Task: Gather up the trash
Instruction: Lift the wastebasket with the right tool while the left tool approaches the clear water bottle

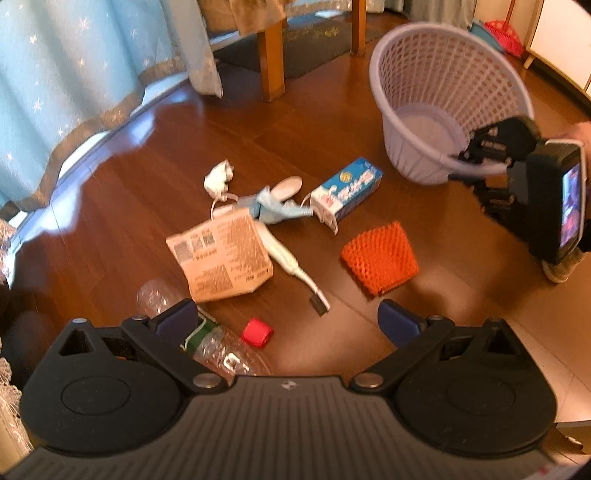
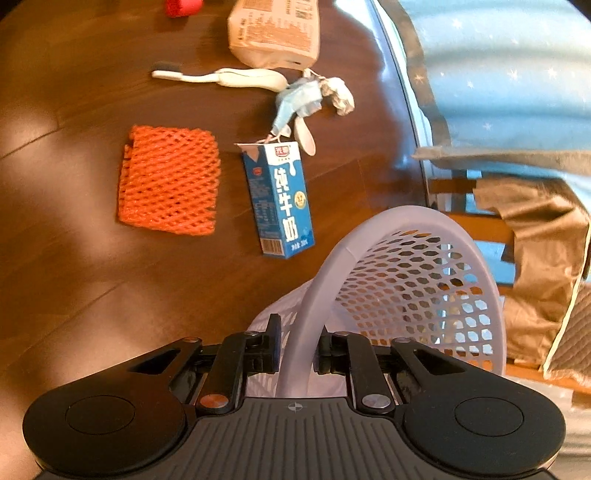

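Note:
Trash lies scattered on the wooden floor: a blue milk carton (image 1: 347,192) (image 2: 277,199), an orange foam net (image 1: 379,257) (image 2: 170,180), a tan paper bag (image 1: 221,254) (image 2: 274,31), a white toothbrush (image 1: 291,266) (image 2: 221,76), a blue face mask (image 1: 275,210) (image 2: 297,101), crumpled tissue (image 1: 218,178) (image 2: 339,95), a red cap (image 1: 256,332) and a clear plastic bottle (image 1: 218,347). My left gripper (image 1: 288,325) hangs open above the bottle and cap. My right gripper (image 2: 297,349) (image 1: 476,162) is shut on the rim of the tilted lavender basket (image 1: 439,92) (image 2: 406,280).
A light blue starred curtain (image 1: 66,81) (image 2: 517,74) runs along the floor's edge. Wooden table legs (image 1: 271,59) and a dark mat stand behind the trash. A red broom (image 1: 504,33) leans at the far right. A person's shoe (image 1: 561,269) stands near the right gripper.

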